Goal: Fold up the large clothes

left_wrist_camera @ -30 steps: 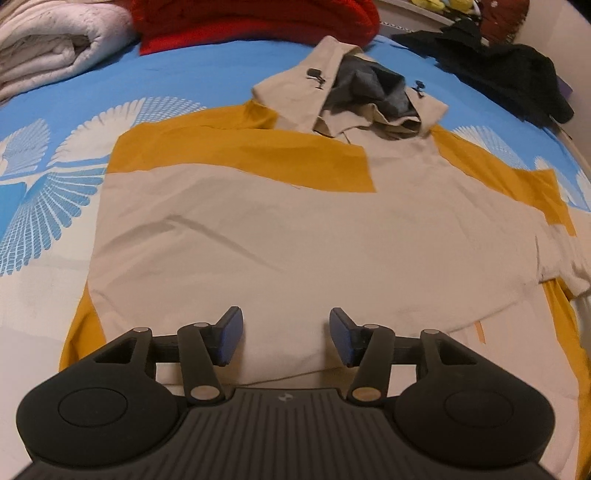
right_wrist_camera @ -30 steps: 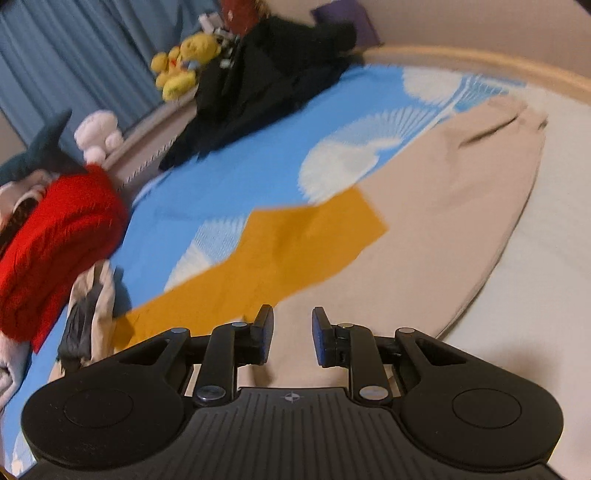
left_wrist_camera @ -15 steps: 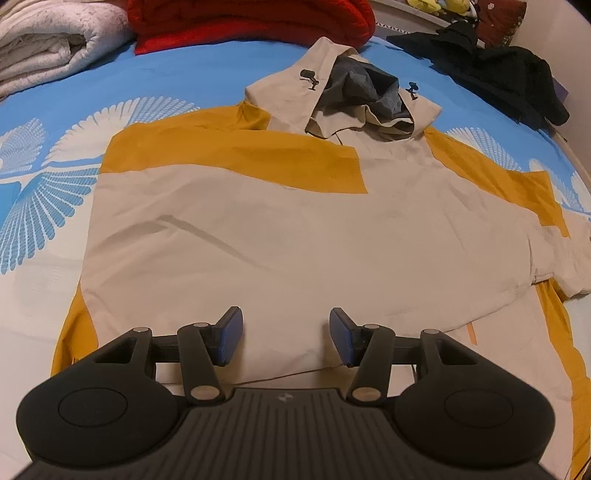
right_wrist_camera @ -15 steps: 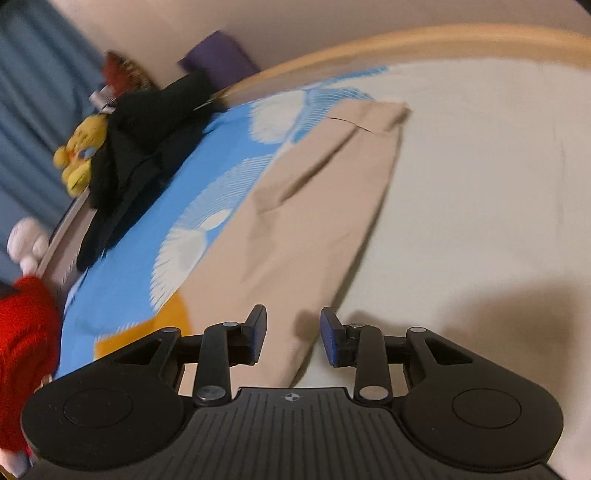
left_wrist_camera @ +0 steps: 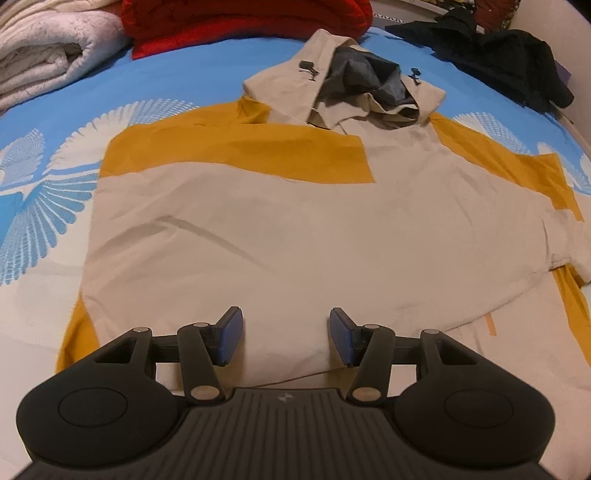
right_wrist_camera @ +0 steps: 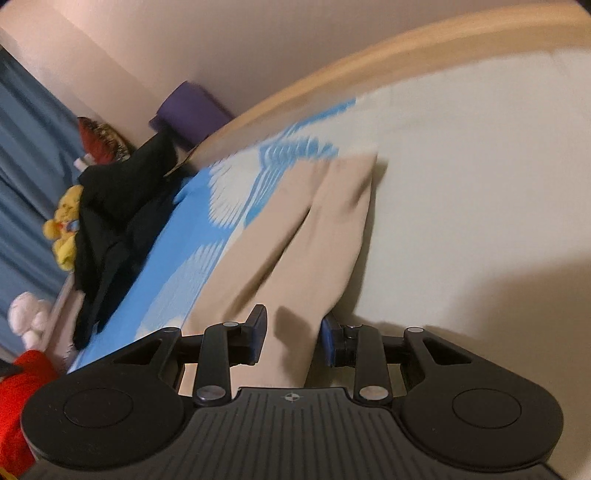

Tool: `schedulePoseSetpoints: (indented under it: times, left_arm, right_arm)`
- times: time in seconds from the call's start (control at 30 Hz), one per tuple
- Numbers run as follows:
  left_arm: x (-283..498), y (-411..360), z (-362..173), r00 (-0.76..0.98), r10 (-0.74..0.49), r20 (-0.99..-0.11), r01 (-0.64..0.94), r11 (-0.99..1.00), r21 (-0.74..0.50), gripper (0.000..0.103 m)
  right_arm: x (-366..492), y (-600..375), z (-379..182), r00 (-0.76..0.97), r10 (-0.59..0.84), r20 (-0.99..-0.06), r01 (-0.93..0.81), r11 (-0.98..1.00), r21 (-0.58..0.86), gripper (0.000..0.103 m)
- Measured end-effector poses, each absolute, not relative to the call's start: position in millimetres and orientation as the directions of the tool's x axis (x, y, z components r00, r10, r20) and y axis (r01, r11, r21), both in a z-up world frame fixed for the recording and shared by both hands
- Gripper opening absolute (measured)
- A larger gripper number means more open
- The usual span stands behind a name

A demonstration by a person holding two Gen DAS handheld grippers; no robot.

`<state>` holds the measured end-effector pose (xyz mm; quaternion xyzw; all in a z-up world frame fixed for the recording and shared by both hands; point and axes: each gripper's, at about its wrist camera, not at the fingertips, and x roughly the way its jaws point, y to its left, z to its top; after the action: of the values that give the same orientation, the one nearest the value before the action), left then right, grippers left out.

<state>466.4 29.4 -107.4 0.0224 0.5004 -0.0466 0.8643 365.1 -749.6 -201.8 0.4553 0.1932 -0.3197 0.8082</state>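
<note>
A beige and mustard hooded jacket lies spread flat on the bed, its grey-lined hood at the far end. My left gripper hovers open over the jacket's near hem, with nothing pinched. In the right wrist view the jacket's beige sleeve runs away toward its cuff. My right gripper sits low over the sleeve. Its jaws are closing with sleeve cloth showing in the gap between them, and the pads do not press on it.
A folded white quilt, a red knit and black clothes lie at the bed's far end. A yellow plush toy, a purple box and the wooden bed rail border the blue-and-white sheet.
My right gripper has swept along the sleeve away from the mustard shoulder toward the cuff, sinking and rolling, and its jaws stand wider than a second ago. The left gripper has stayed put.
</note>
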Motion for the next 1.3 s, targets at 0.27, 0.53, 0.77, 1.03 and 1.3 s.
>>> schedulePoseSetpoints:
  times: [0.27,0.53,0.77,1.03,1.3]
  left_arm:
    - [469.1,47.3,-96.6,0.510,-0.052,-0.859,0.055,0.998,-0.028,0.057]
    - [462.8,82.3,-61.9,0.561,-0.074,-0.824,0.003,0.996,-0.088,0.057]
    - [447.3,144.1,-31.4,0.605,-0.085,-0.792,-0.101,0.978,-0.182,0.057]
    - [428.8,205.1,-13.6,0.628,-0.104,-0.771,-0.242,0.916,-0.321,0.057]
    - [427.4,205.7,-14.3,0.624,-0.166,-0.763,-0.254,0.881,-0.399,0.056]
  right_arm:
    - [389.0,-765.6,-184.4,0.622,-0.444,-0.645,0.779,0.439,0.448,0.003]
    - [409.4,-686.9,-103.9,0.672,-0.537,-0.510,0.724,0.621,0.302,0.001]
    - [425.7,-513.7,-7.7,0.863,-0.339,-0.374,0.426,0.887,0.178,0.001]
    - [410.0,-253.9,9.8,0.865,0.317,-0.389,-0.169,0.914,0.368,0.023]
    - [356.3,-175.2,-18.0,0.757,0.391,-0.523,-0.177,0.894,0.412,0.033]
